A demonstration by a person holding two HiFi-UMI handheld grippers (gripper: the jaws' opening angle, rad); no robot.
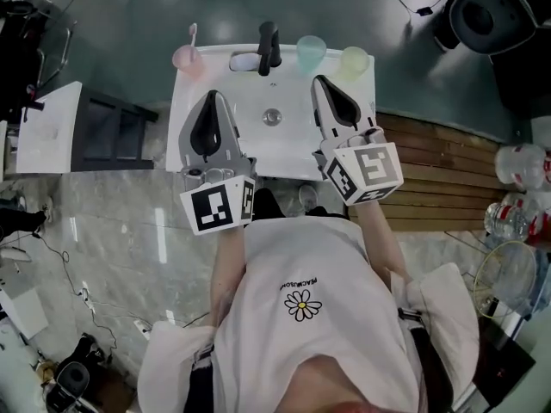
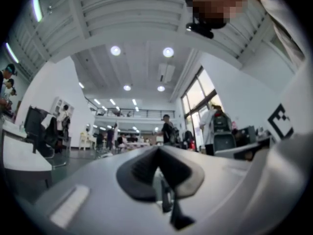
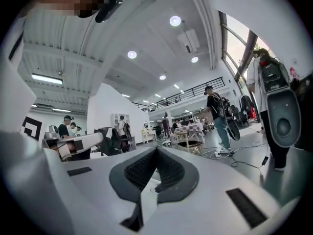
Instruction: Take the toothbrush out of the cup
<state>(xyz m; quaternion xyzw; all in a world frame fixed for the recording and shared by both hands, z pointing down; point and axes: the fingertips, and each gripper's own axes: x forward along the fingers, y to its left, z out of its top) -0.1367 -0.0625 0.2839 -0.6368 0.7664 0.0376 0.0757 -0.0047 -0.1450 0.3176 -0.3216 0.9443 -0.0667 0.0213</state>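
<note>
While the left gripper point(image 1: 211, 95) and the right gripper point(image 1: 321, 81) hover over the sink point(image 1: 288, 144), both pairs of jaws are closed together and empty.
Farther, at the back rim, the toothbrush point(image 1: 192, 34) stands in the pink cup point(image 1: 187, 58), left of the faucet point(image 1: 269, 48).

A large white hall: a ribbed ceiling point(image 2: 146, 13) with round recessed lights point(image 2: 115, 50), tall windows point(image 2: 198, 94) along one side, and a railed mezzanine point(image 3: 195, 89) at the far end (people stand about beneath it). Underfoot, a glossy grey marble-look floor point(image 1: 112, 231) meets a wooden plank deck point(image 1: 448, 170). A white table point(image 1: 47, 127) stands near a white washbasin point(image 1: 277, 149).
</note>
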